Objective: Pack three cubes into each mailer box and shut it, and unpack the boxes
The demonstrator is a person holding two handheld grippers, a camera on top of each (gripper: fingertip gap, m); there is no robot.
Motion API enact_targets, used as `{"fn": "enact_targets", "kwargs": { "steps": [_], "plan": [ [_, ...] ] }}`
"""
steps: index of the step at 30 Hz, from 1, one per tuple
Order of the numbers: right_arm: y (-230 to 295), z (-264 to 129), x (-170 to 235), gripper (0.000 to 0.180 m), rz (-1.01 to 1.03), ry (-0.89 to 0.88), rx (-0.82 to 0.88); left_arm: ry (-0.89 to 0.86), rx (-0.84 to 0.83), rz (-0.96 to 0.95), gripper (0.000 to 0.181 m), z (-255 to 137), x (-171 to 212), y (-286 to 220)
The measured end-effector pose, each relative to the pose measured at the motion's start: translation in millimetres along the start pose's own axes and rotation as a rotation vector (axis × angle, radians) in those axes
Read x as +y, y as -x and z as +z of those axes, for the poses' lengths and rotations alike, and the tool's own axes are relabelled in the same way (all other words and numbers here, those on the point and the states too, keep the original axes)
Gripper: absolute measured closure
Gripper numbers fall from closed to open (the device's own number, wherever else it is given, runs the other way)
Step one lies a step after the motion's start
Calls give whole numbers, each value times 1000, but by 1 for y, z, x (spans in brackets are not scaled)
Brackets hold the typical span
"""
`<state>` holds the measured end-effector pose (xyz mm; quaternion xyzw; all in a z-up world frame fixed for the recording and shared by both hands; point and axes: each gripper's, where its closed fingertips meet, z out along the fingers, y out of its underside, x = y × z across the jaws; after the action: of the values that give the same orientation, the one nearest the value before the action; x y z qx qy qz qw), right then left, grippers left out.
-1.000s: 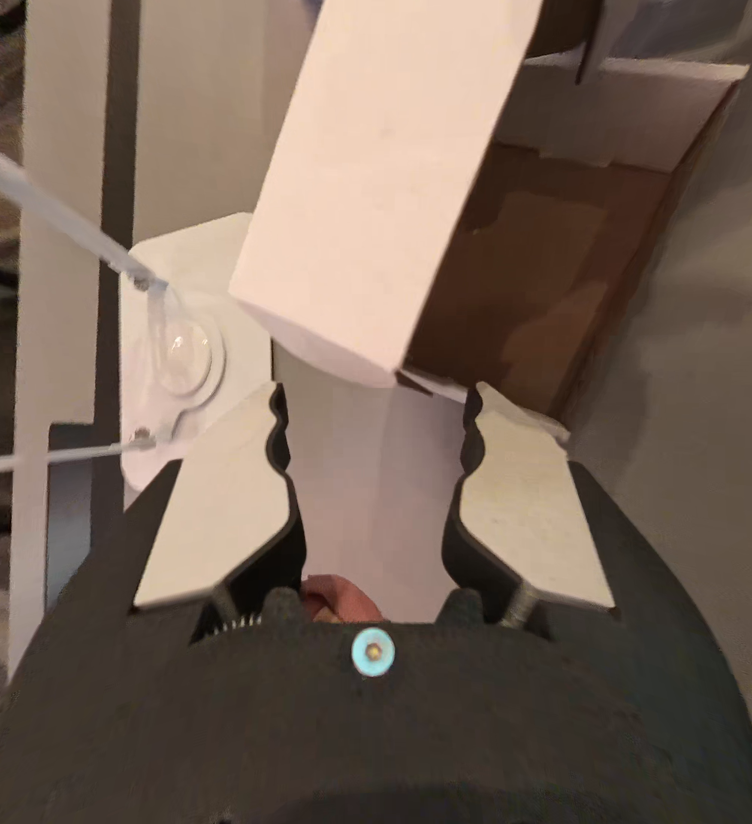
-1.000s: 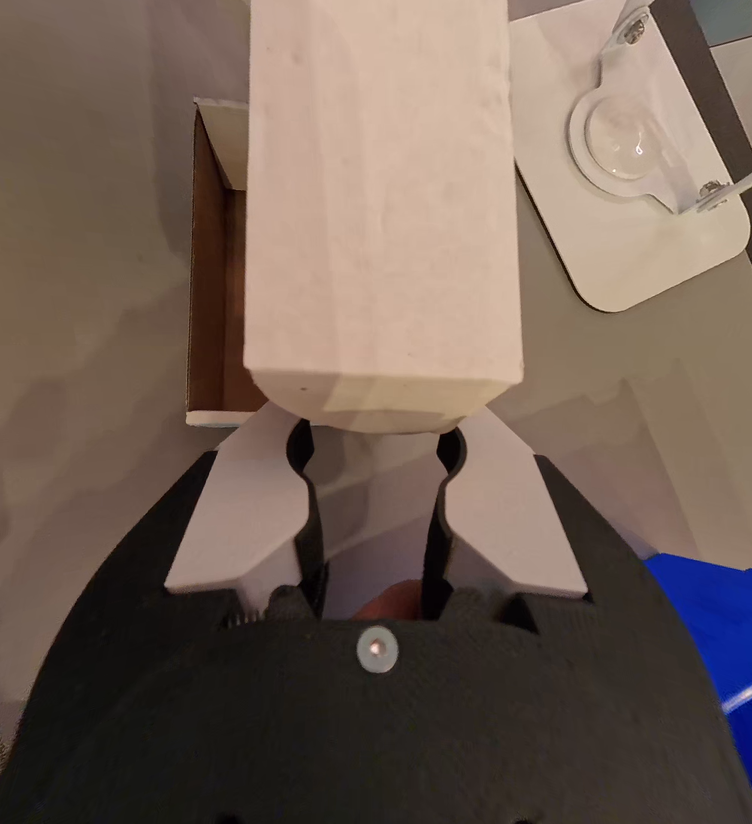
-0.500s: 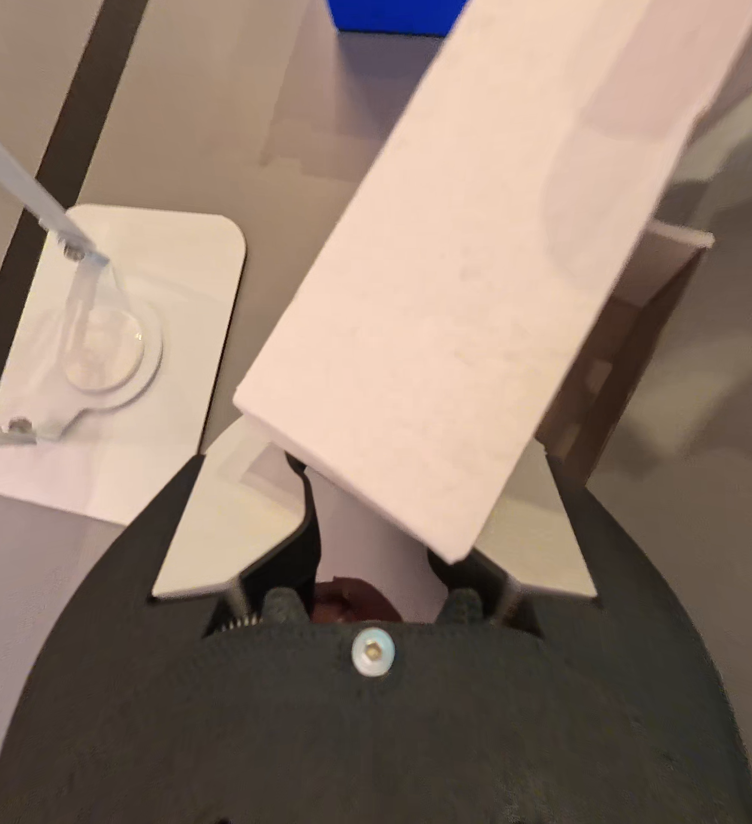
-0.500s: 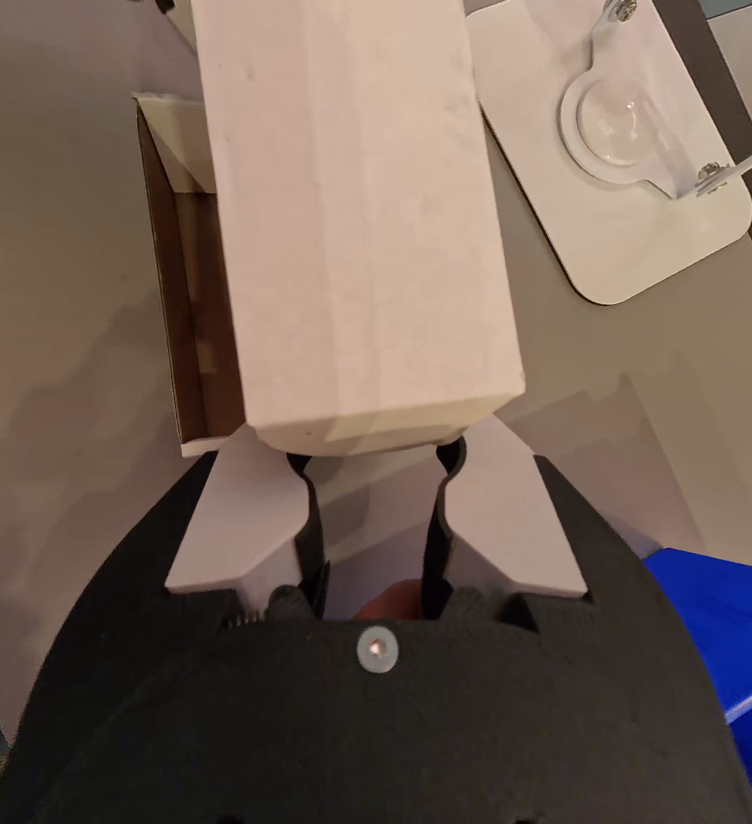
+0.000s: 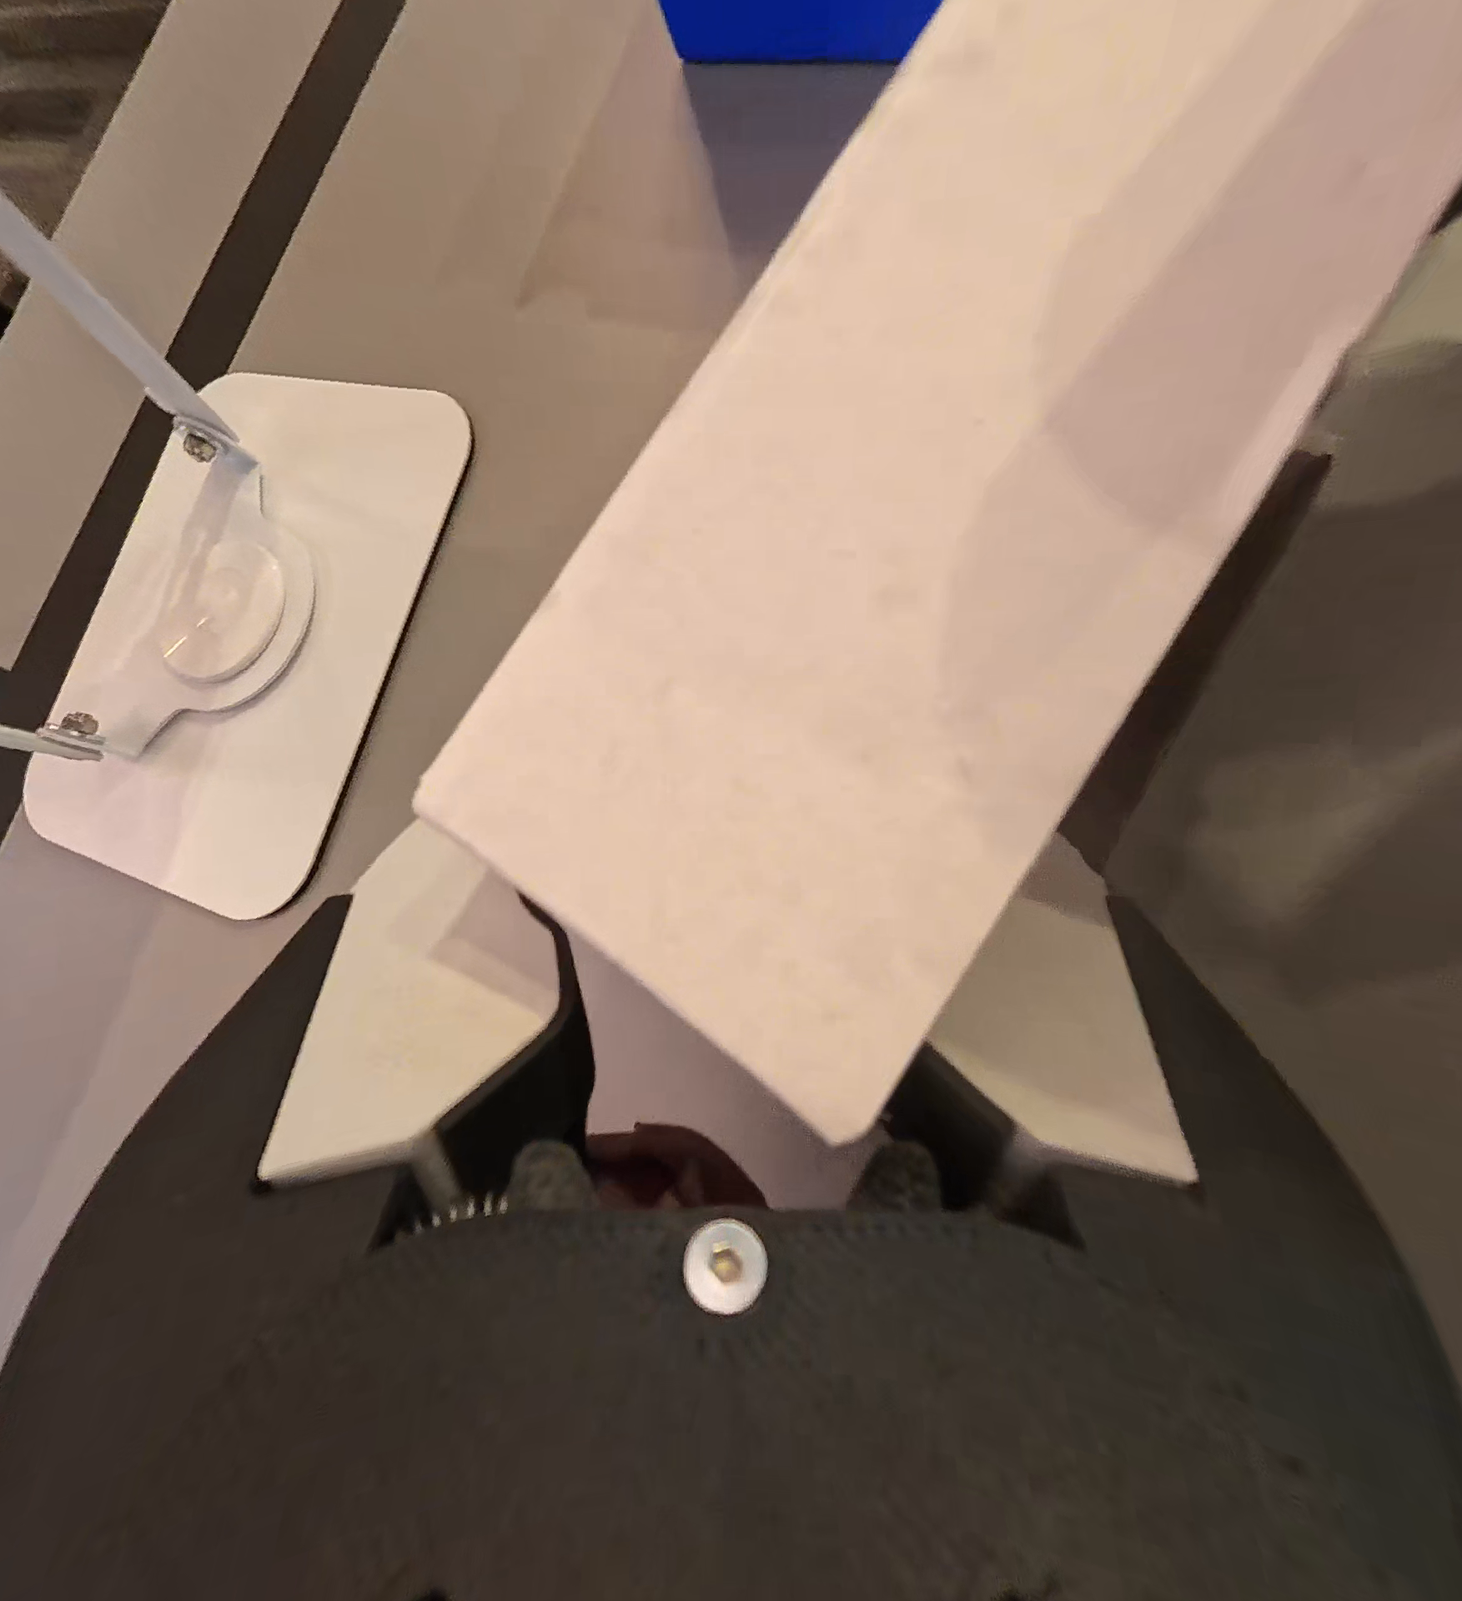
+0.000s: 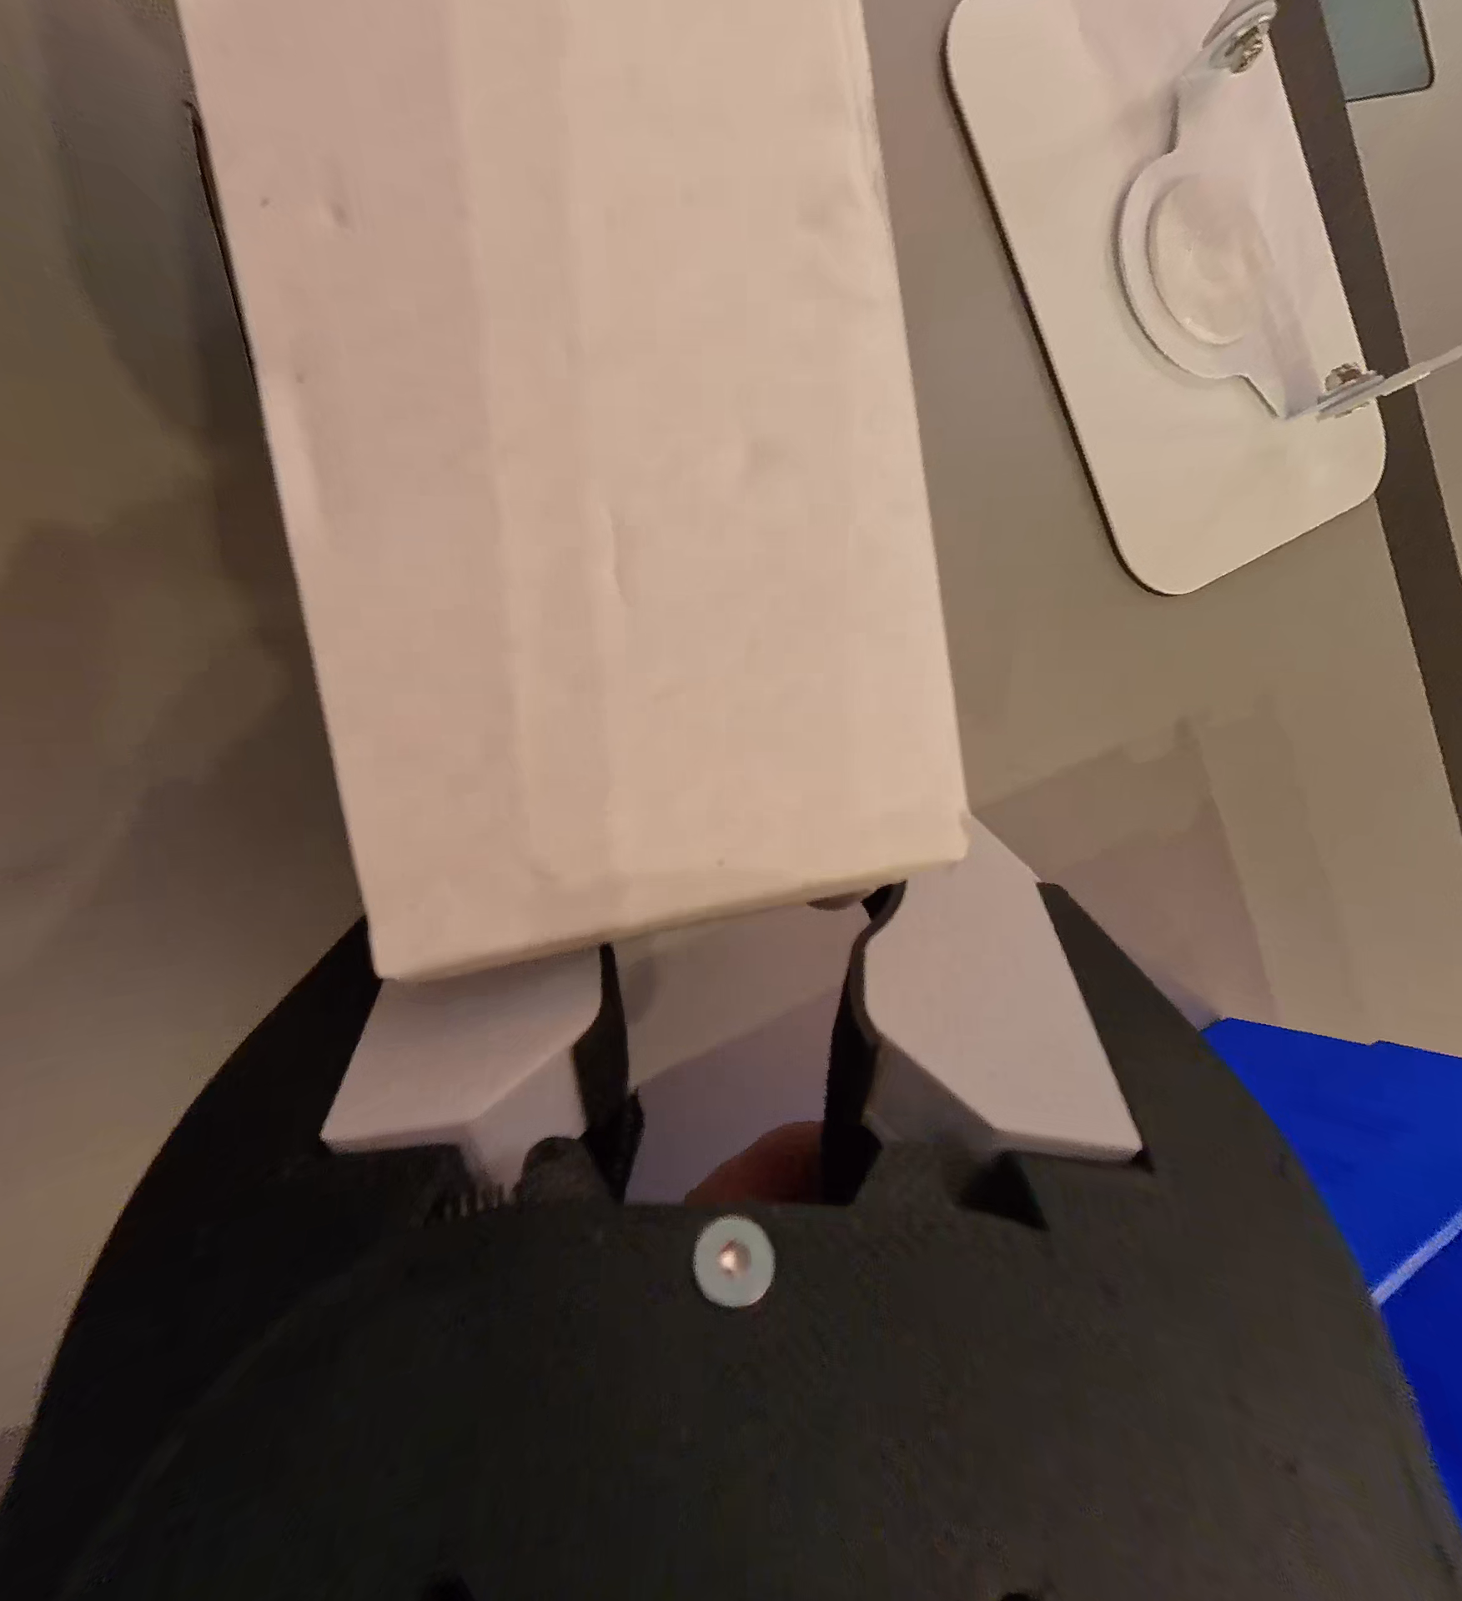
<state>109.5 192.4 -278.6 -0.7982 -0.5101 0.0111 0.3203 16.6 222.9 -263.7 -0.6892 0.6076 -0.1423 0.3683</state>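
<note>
A white mailer box (image 5: 883, 520) fills the middle of both views, lifted and tilted, with no cubes showing. My left gripper (image 5: 736, 953) has white cardboard of the box between its fingers and is shut on it. The box's near end covers the fingertips. A strip of its brown inside (image 5: 1230, 624) shows at the right. In the right wrist view the box (image 6: 588, 433) lies over my right gripper (image 6: 740, 931). Its jaws stand a little apart with grey table showing between them. Its left fingertip is hidden under the box end, so I cannot tell its grip.
A white plate with a clear dome mount and thin rods (image 5: 250, 641) lies on the grey table; it also shows in the right wrist view (image 6: 1186, 286). A blue bin (image 6: 1403, 1213) is at the lower right, and its edge shows at the top (image 5: 796, 26). A pale upright panel (image 5: 606, 173) stands behind.
The box has swung and tilted, its near end sliding left across my right fingers and down over my left fingers. Its brown inside is now mostly covered. Both finger gaps look unchanged.
</note>
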Motion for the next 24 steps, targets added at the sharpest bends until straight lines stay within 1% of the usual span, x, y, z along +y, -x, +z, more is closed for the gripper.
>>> {"fn": "enact_targets", "kwargs": {
  "steps": [3, 8, 11, 15, 18, 20, 21, 24],
  "plan": [
    [4, -1, 1, 128, -27, -2, 2, -3, 21, 53, 94, -4, 3, -11],
    [11, -4, 1, 127, -50, -14, -13, -28, 114, 89, 72, -15, 6, -34],
    [13, -5, 3, 128, -87, -6, -9, -32, 90, 151, 65, -17, 9, -42],
    [15, -6, 3, 128, -114, -10, -8, -41, 33, 198, 65, -21, 9, -46],
    [16, -6, 5, 127, -117, -8, -8, -56, 10, 197, 67, -23, 8, -52],
    [17, -6, 4, 127, -110, -12, -13, -56, -1, 168, 69, -23, 8, -55],
    [18, -6, 4, 127, -106, -14, -15, -44, -19, 150, 76, -24, 9, -53],
    [20, -7, 3, 127, -103, -18, -25, -70, 26, 76, 79, -29, 9, -57]
  ]
}}
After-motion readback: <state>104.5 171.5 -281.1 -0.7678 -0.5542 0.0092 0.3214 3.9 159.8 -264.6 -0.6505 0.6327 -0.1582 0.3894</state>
